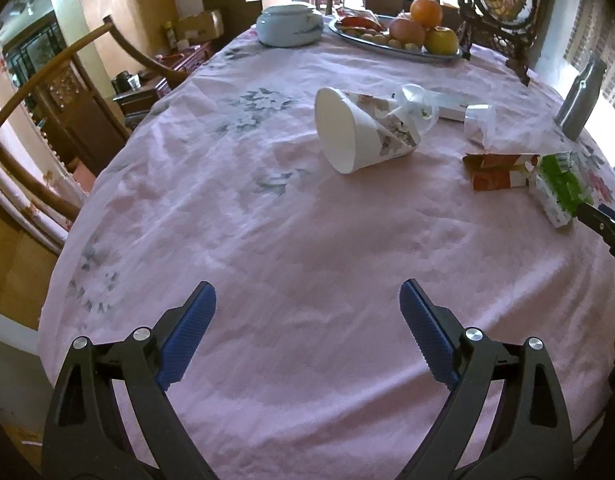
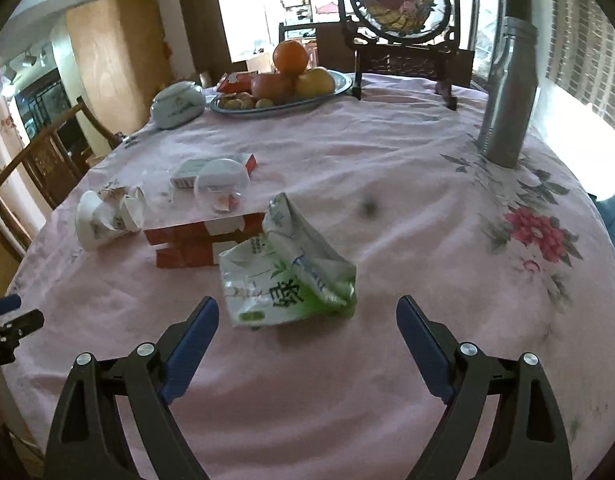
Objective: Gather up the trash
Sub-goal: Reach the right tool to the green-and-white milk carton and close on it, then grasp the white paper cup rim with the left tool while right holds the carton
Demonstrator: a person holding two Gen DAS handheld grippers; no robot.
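Trash lies on the pink floral tablecloth (image 1: pixel 267 216). A paper cup (image 1: pixel 359 132) (image 2: pixel 103 220) is tipped on its side. To its right sit a crumpled clear plastic cup (image 1: pixel 479 120) (image 2: pixel 221 188), a flattened red and white carton (image 1: pixel 495 170) (image 2: pixel 199 244) and a green and white wrapper (image 1: pixel 559 184) (image 2: pixel 287 276). My left gripper (image 1: pixel 307 300) is open over bare cloth, well short of the paper cup. My right gripper (image 2: pixel 307 312) is open just in front of the wrapper, with its lower edge near the gap between the fingers. Nothing is held.
At the far side stand a fruit plate (image 1: pixel 447 56) (image 2: pixel 335 80), a lidded ceramic jar (image 1: pixel 289 26) (image 2: pixel 177 106) and a framed ornament on a dark stand (image 1: pixel 503 8) (image 2: pixel 399 4). A metal bottle (image 1: pixel 581 100) (image 2: pixel 507 92) stands right. A small white and red box (image 2: pixel 211 168) lies behind the plastic. A wooden chair (image 1: pixel 67 100) is left.
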